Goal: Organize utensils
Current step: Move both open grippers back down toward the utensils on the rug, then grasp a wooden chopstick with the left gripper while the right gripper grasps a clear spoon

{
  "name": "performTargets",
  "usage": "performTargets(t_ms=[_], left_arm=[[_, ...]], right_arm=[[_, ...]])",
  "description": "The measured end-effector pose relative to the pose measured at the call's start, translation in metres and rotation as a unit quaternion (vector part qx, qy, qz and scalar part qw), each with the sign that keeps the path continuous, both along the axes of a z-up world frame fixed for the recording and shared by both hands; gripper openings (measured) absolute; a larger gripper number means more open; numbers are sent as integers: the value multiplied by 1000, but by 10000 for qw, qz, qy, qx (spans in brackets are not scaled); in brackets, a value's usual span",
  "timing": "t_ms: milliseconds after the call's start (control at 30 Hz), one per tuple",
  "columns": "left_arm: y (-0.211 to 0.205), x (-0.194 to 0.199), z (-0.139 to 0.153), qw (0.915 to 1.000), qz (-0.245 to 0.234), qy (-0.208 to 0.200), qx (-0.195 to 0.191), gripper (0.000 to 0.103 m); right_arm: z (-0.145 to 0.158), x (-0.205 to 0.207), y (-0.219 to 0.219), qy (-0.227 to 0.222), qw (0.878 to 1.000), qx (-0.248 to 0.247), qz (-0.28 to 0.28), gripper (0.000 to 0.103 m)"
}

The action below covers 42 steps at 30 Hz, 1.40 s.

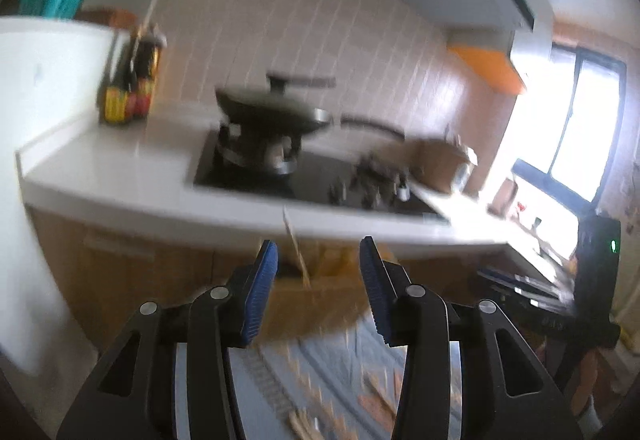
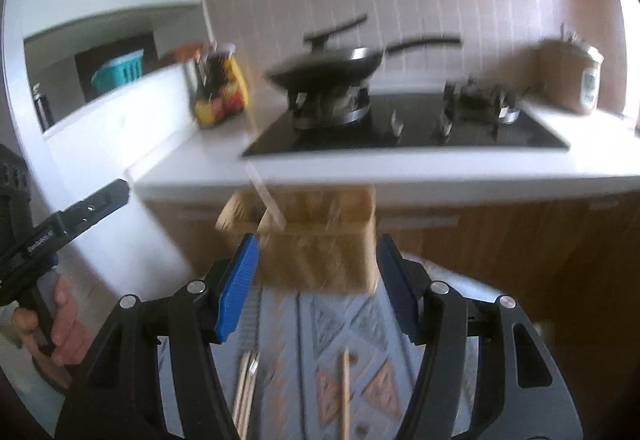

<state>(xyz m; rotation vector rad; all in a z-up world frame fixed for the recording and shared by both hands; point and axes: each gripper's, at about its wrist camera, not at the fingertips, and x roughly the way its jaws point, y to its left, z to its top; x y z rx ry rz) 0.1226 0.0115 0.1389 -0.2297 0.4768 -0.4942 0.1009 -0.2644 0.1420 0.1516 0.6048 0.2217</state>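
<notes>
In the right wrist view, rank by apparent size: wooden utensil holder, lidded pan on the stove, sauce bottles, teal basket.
1. Wooden utensil holder, though it is nearest the camera, which inflates it.
2. Lidded pan.
3. Sauce bottles.
4. Teal basket, farthest away, so its true size is unsure.

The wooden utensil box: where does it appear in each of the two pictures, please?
Left wrist view: the wooden utensil box is low in the middle, between the blue pads, blurred.
Right wrist view: it is in the middle, under the counter edge, on the patterned cloth.
Shared landmark: the lidded pan on the stove, behind the box.
</notes>
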Motion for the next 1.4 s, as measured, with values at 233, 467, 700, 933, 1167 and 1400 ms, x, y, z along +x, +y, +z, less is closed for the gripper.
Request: performTargets(t_ms=[233, 467, 700, 933, 1167, 1400], left_arm=[[0, -6, -73, 9843, -373, 1624, 581, 41], [-26, -19, -162, 9590, -665, 2270, 1562, 40], [-46, -33, -195, 9481, -850, 2293, 2034, 41], [-63, -35, -193, 9453, -585, 2044, 2473, 42], [-63, -38, -190, 9389, -545, 2148, 2635, 40], [-71, -37, -193, 9370, -343, 2009, 2836, 17]], right_arm=[[-51, -6, 17, 1230, 9920, -28, 281, 57], [-122, 1, 38, 2319, 9707, 59, 622, 47], [-159, 13, 47, 2773, 9577, 225, 740, 45], [-170, 27, 45, 2884, 9542, 402, 684, 45], [-172, 28, 43, 2931, 9526, 340, 744, 45], [-176, 45, 74, 2994, 9492, 147, 951, 45]])
